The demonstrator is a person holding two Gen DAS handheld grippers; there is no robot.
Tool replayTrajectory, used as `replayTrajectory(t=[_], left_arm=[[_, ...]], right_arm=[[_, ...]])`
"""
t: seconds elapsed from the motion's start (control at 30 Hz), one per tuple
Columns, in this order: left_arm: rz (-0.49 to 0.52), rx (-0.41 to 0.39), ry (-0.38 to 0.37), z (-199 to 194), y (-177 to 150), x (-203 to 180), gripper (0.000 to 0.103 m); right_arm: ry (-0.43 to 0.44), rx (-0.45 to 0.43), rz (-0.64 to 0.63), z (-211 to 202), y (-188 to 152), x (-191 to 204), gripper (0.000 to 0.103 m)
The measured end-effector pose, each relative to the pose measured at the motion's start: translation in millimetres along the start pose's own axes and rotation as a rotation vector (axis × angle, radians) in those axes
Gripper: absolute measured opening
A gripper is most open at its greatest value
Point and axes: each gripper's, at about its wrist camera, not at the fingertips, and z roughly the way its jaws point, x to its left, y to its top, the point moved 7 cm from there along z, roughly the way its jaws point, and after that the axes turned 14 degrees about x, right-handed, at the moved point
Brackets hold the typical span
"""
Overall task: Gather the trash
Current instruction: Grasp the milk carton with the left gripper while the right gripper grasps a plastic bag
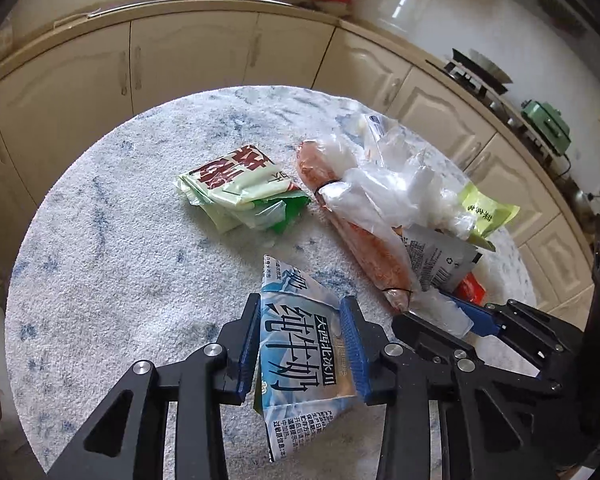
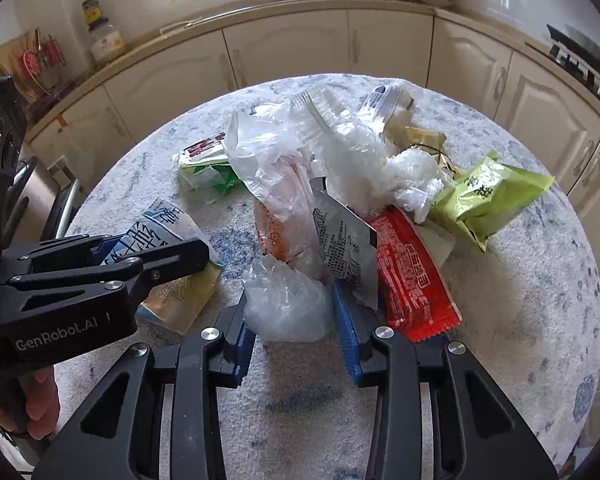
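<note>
My left gripper is shut on a blue and white milk pouch, held just above the round table; both show in the right wrist view, the left gripper and the milk pouch. My right gripper is closed around a crumpled clear plastic bag at the near end of the trash pile. The pile holds an orange-filled wrapper, a red packet, a silver packet and a lime-green packet. A green and white wrapper lies apart.
The round table has a blue-speckled white cover. Cream kitchen cabinets curve behind it, with a sink under the window and a stove at the right. A person's hand holds the left gripper.
</note>
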Motion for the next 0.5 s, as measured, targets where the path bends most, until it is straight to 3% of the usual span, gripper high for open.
replayTrajectory(t=[0.17,0.33,0.5], left_arm=[[-0.008,0.031,-0.056,-1,-17,-4,0.034],[-0.013,0.028,-0.048,-16,-47,-5,0.034],[-0.002,0.019,-0.052,-33,-81,-15,0.034]], right_arm=[[0.031,0.023,0.047,-9,-21,-5,0.037],[0.043,0.032,0.083,-17,-49,-6,0.042],[0.044,0.016,0.123,-29,-80,-9,0.04]])
